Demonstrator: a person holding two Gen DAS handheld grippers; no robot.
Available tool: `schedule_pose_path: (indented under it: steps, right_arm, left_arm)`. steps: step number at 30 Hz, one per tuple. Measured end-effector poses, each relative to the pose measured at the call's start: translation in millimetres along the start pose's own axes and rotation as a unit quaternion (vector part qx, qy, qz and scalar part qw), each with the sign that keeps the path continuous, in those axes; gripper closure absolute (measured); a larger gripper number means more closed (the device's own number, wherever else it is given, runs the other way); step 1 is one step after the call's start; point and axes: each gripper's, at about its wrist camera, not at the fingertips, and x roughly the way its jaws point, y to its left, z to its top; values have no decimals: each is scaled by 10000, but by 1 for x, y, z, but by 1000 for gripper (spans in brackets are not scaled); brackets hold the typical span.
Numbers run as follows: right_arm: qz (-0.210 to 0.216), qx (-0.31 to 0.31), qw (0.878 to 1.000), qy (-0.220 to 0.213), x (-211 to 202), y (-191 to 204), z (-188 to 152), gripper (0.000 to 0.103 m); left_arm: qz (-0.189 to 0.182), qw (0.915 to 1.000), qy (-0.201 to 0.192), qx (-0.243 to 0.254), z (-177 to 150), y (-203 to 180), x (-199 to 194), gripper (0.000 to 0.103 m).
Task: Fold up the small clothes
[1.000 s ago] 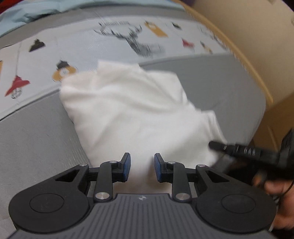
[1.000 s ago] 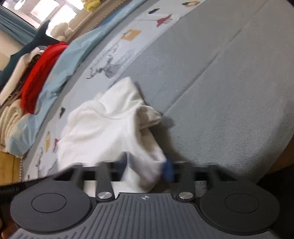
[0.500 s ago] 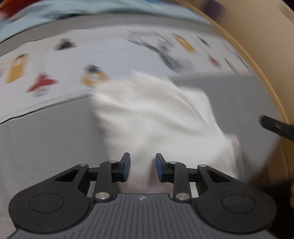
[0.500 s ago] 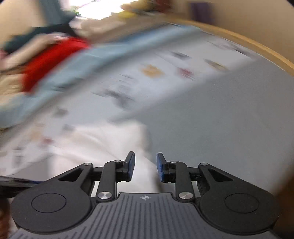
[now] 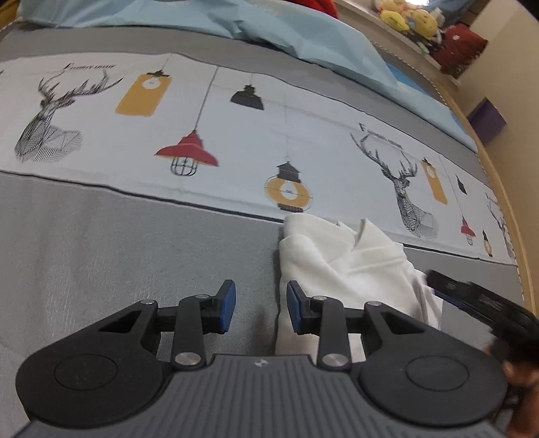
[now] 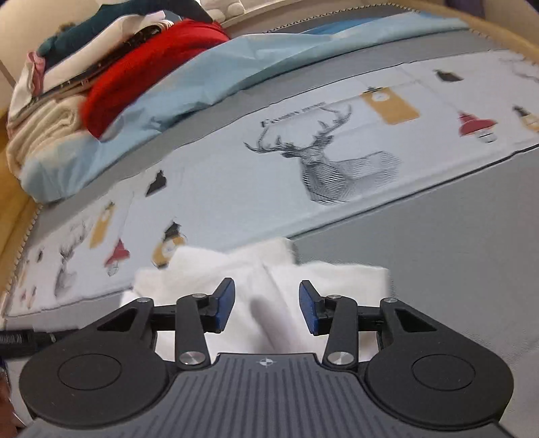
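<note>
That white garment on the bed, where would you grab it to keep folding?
Probably the garment by its straight left edge, coming from the bare grey side. The open left gripper already straddles that edge, and it lies flat and free, while the far part is bunched. The right gripper is open above the cloth.

White garment (image 5: 340, 266): one, crumpled on the grey bedspread (image 5: 118, 242).
Grippers: two; left gripper (image 5: 258, 305) and right gripper (image 6: 266, 305), two blue-padded jaws each, parted.
Light-blue sheet (image 6: 215, 77): one, bunched along the far side.
Red fabric item (image 6: 141, 70): one, on the pile.
Printed deer heads: two full ones in the left wrist view, one large in the right wrist view.
Yellow plush toys (image 5: 409, 18): a cluster, number unclear.
</note>
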Motion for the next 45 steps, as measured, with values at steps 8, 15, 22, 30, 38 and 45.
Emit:
schedule_pose_path:
  steps: [8,15,22,30,38,45]
  right_arm:
    - [245,113,9996,2,32,6,9,102]
    - [-246,144,9986,-448,15,-8,14,102]
    - [276,-69,9995,160,26,2,7,54]
    - [312,-16,9993,-206,23,7,7,99]
    - [-496,275,9980,-263,21,-15,12,100]
    - [903,-546,9942,-224,-5,7,8,98]
  left_arm:
    - [66,10000,16,-7,1,-1,4,67]
    - [-89,10000,-13,14,-1,-12,8,67]
    - [-113,9998,10,152,-7,-21,10,67]
    - [-40,9999,-56,109,-4,-13,7,68]
    - [-136,9993,-24,353,-8,-27,12,67]
    - [-562,9964,69,632,-14,-42,24,68]
